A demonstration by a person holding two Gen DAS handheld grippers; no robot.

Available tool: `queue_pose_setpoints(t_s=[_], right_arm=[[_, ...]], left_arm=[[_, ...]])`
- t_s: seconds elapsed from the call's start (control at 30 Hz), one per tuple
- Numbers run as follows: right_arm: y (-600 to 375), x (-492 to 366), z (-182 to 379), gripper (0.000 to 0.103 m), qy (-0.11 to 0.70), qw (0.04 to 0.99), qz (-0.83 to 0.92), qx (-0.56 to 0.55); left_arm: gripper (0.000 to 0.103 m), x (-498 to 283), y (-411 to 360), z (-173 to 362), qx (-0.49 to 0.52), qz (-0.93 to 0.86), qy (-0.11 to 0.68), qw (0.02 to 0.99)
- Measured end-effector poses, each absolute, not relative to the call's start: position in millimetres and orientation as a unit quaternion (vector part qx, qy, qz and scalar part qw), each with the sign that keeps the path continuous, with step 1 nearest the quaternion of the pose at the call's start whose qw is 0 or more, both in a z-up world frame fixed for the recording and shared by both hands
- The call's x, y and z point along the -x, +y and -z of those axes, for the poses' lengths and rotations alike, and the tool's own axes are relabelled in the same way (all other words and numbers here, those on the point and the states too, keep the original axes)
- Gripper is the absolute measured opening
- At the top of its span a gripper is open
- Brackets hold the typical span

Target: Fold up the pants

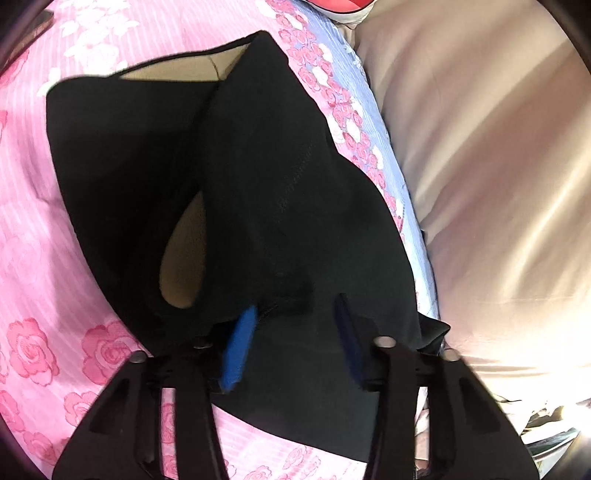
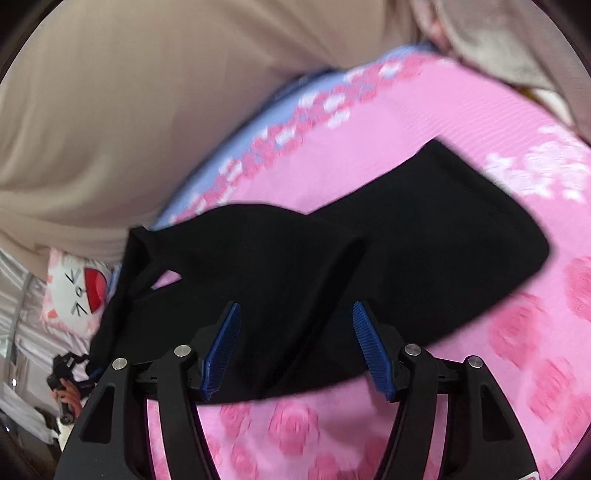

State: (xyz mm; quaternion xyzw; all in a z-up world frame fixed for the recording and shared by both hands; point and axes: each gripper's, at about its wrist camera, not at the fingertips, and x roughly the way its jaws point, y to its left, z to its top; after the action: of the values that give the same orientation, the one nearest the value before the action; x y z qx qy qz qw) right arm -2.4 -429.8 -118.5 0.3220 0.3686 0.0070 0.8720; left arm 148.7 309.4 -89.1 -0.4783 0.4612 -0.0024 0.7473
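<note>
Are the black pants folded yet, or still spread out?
Partly folded. The black pants lie on the pink floral sheet with one layer doubled over another, tan lining showing in gaps. Both grippers are open above the fabric.

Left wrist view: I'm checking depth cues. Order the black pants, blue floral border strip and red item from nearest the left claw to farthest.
1. black pants, right at the left claw.
2. blue floral border strip, to the right.
3. red item, top edge.
</note>
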Motion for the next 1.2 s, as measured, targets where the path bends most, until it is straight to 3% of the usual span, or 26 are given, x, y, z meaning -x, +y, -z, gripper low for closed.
queue_pose_setpoints(t_s=[0.03, 0.07, 0.3, 0.43, 0.47, 0.5, 0.53, 0.57, 0.6, 0.63, 0.67, 0.7, 0.87, 0.9, 0.97, 1.0, 1.03, 1.13, 1.2], right_arm=[[-423, -7, 112, 0.035, 0.363, 0.883, -0.011, -0.297], [-419, -13, 105, 0.007, 0.37, 0.884, -0.023, -0.286], [-461, 25, -16, 0.006, 0.263, 0.941, 0.045, -0.208], [-509, 3, 24, 0.014, 0.346, 0.912, 0.096, -0.196], [-515, -3, 41, 0.02, 0.366, 0.902, 0.112, -0.199], [-519, -8, 58, 0.027, 0.388, 0.89, 0.138, -0.197], [-521, -9, 76, 0.027, 0.408, 0.875, 0.172, -0.196], [-521, -5, 82, 0.027, 0.403, 0.873, 0.184, -0.204], [-521, 4, 85, 0.03, 0.383, 0.878, 0.187, -0.218], [-519, 14, 83, 0.036, 0.357, 0.885, 0.186, -0.233], [-514, 29, 79, 0.053, 0.321, 0.894, 0.188, -0.25], [-508, 37, 76, 0.064, 0.299, 0.899, 0.189, -0.259], [-459, 57, 61, 0.065, 0.266, 0.917, 0.126, -0.27], [-448, 59, 61, 0.065, 0.266, 0.918, 0.114, -0.27], [-422, 61, 63, 0.066, 0.268, 0.92, 0.092, -0.272], [-409, 61, 64, 0.066, 0.271, 0.92, 0.086, -0.271], [-400, 62, 66, 0.066, 0.274, 0.919, 0.08, -0.271], [-367, 55, 70, 0.066, 0.288, 0.92, 0.062, -0.258], [-355, 52, 68, 0.066, 0.288, 0.923, 0.056, -0.247]], left_arm=[[0.015, -147, 310, 85, 0.467, -0.001, 0.464, 0.753], [0.003, -150, 310, 78, 0.452, 0.004, 0.467, 0.76], [0.0, -135, 349, -20, 0.358, -0.038, 0.381, 0.851], [0.002, -121, 370, -19, 0.342, -0.075, 0.391, 0.851], [0.006, -112, 367, -10, 0.349, -0.058, 0.398, 0.846], [0.026, -104, 363, -1, 0.358, -0.042, 0.407, 0.839], [0.065, -98, 357, 10, 0.37, -0.031, 0.419, 0.828], [0.082, -89, 348, 23, 0.393, -0.025, 0.426, 0.815], [0.091, -81, 340, 34, 0.414, -0.026, 0.423, 0.805], [0.091, -72, 332, 49, 0.43, -0.029, 0.43, 0.793], [0.091, -74, 326, 58, 0.441, -0.02, 0.438, 0.783], [0.091, -74, 322, 67, 0.461, -0.005, 0.439, 0.771], [0.091, -103, 311, 82, 0.499, 0.02, 0.434, 0.75], [0.089, -111, 310, 85, 0.502, 0.024, 0.436, 0.747], [0.06, -127, 310, 93, 0.507, 0.036, 0.438, 0.742], [0.032, -137, 309, 97, 0.502, 0.042, 0.446, 0.739], [0.013, -146, 309, 102, 0.498, 0.041, 0.457, 0.736], [0.007, -154, 316, 96, 0.496, 0.054, 0.457, 0.736], [0.006, -146, 328, 58, 0.464, 0.066, 0.426, 0.774]])
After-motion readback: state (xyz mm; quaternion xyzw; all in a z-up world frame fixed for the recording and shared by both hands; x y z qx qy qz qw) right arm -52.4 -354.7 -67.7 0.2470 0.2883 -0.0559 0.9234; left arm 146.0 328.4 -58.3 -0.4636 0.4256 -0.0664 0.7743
